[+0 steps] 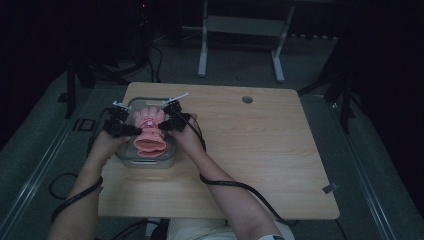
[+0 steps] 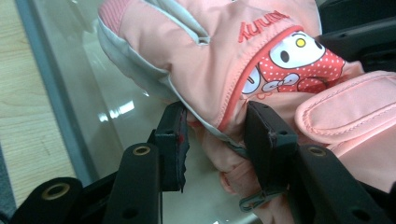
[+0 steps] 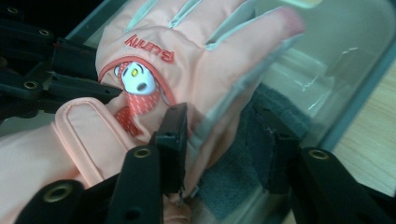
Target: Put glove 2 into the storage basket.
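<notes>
You held the left gripper and right gripper with fingers parted, loosely straddling the pink glove in the clear container.

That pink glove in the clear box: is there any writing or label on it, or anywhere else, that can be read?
"Bunny": red stitched letters on the back of the pink glove, above a cartoon patch; they appear upside down in both gripper views.
In the high view the glove's print is too small to read.
A pale mark on the floor left of the table is too dim to read.
</notes>
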